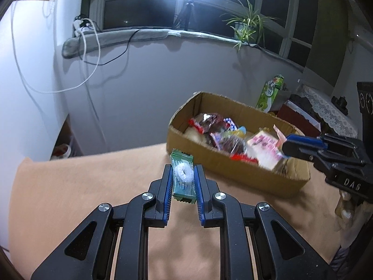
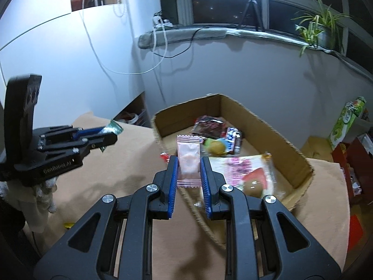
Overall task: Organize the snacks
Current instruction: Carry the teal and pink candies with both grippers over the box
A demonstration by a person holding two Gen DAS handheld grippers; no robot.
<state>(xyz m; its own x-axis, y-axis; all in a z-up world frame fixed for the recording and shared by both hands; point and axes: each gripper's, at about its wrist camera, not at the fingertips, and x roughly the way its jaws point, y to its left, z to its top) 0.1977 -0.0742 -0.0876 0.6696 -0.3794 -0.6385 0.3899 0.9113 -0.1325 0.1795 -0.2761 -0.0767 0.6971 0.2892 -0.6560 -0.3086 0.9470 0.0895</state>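
My left gripper (image 1: 183, 171) is shut on a green wrapped candy (image 1: 183, 175) with a white ring inside, held above the tan tablecloth short of the cardboard box (image 1: 233, 175). From the right wrist view the same gripper (image 2: 109, 135) and green candy (image 2: 114, 126) show at left. My right gripper (image 2: 188, 163) is shut on a pink wrapped candy (image 2: 188, 161), hanging over the near rim of the box (image 2: 291, 149). From the left wrist view the right gripper (image 1: 285, 147) shows at right over the box. Several wrapped snacks lie inside the box.
The tan cloth-covered table (image 1: 81, 186) reaches to a white wall. A green carton (image 1: 270, 93) and red boxes stand behind the cardboard box. A potted plant (image 1: 247, 28) and a lamp tripod (image 1: 186, 9) stand on the windowsill. A small yellow wrapper (image 2: 68, 225) lies near the table's left edge.
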